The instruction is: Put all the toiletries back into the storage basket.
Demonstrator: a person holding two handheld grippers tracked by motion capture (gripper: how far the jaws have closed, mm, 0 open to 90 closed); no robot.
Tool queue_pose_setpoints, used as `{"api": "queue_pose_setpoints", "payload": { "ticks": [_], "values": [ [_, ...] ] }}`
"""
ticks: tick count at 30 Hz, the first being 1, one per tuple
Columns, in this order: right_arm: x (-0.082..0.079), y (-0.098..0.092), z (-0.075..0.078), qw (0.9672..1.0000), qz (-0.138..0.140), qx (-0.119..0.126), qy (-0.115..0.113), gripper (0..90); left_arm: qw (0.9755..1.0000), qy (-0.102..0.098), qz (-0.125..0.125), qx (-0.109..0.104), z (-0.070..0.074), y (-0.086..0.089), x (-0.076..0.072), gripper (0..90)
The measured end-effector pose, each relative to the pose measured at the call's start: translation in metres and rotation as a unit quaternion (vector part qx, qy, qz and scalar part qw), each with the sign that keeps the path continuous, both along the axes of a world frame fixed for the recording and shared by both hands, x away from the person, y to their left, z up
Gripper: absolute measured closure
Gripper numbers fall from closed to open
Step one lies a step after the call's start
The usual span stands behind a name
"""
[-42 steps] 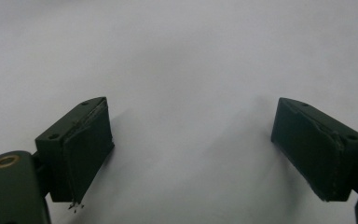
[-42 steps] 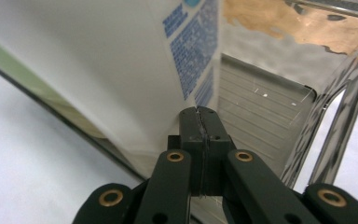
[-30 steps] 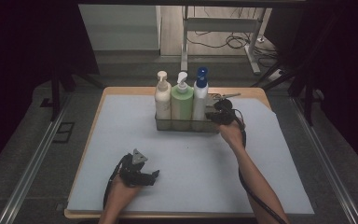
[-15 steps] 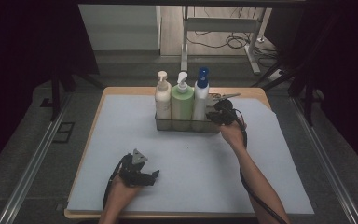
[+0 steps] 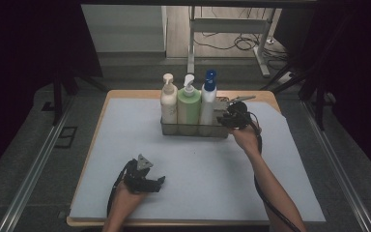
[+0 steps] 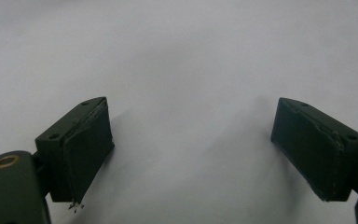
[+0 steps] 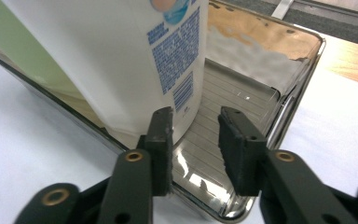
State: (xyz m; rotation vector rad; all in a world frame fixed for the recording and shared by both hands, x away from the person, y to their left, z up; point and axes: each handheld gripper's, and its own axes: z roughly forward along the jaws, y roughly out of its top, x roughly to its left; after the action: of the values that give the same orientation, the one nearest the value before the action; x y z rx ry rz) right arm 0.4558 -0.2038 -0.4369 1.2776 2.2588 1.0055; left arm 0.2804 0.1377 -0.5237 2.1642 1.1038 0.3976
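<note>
A shiny metal tray (image 5: 193, 129) stands at the back middle of the table and holds a cream pump bottle (image 5: 168, 101), a green pump bottle (image 5: 189, 104) and a white bottle with a blue cap (image 5: 207, 99). My right gripper (image 5: 224, 118) is at the tray's right end. In the right gripper view its jaws (image 7: 193, 126) have just been opening and stand apart over the tray's near rim (image 7: 279, 121), pressing on nothing. The white bottle (image 7: 121, 56) is just beyond the left jaw. My left gripper (image 5: 155, 184) rests near the front edge, jaws wide open (image 6: 191, 149) over bare mat.
A pale blue-white mat (image 5: 198, 164) covers the wooden table (image 5: 265, 96). The right end of the tray's floor (image 7: 242, 88) is bare. Table legs and cables (image 5: 241, 43) lie on the floor beyond the far edge. Dark metal rails (image 5: 34, 169) run along both sides.
Both hands keep their places in the high view. The bottles and tray have not moved.
</note>
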Motion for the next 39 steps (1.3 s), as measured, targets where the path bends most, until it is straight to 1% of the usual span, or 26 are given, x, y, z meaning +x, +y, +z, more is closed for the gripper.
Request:
{"api": "queue_pose_setpoints", "payload": {
  "ticks": [5,8,17,23,30,37,39],
  "values": [
    [-0.004,-0.001,0.003,1.0,0.008,0.0,0.0,51.9,1.0,0.0,0.0,-0.001,0.0,0.0,0.0,12.1],
    [-0.007,-0.001,0.005,0.9999,0.01,-0.003,-0.004,47.0,1.0,0.0,0.0,-0.001,0.0,0.0,0.0,12.1],
    [-0.016,-0.004,0.008,0.9998,0.018,-0.006,-0.007,33.9,1.0,0.0,0.0,-0.001,0.0,0.0,0.0,12.1],
    [-0.022,-0.007,0.009,0.9996,0.025,-0.004,-0.009,29.5,1.0,0.0,0.0,-0.001,0.0,0.0,0.0,12.1],
    [-0.033,-0.011,0.011,0.9991,0.04,-0.01,-0.013,27.7,1.0,0.0,0.0,-0.001,0.0,0.0,0.0,12.1],
    [-0.045,-0.015,0.01,0.9986,0.049,-0.01,-0.015,25.0,1.0,0.0,0.0,-0.001,0.0,0.0,0.0,12.1],
    [-0.048,-0.017,0.01,0.9986,0.05,-0.006,-0.018,24.4,1.0,-0.001,0.0,-0.001,0.0,0.0,0.0,12.1]
  ]
}}
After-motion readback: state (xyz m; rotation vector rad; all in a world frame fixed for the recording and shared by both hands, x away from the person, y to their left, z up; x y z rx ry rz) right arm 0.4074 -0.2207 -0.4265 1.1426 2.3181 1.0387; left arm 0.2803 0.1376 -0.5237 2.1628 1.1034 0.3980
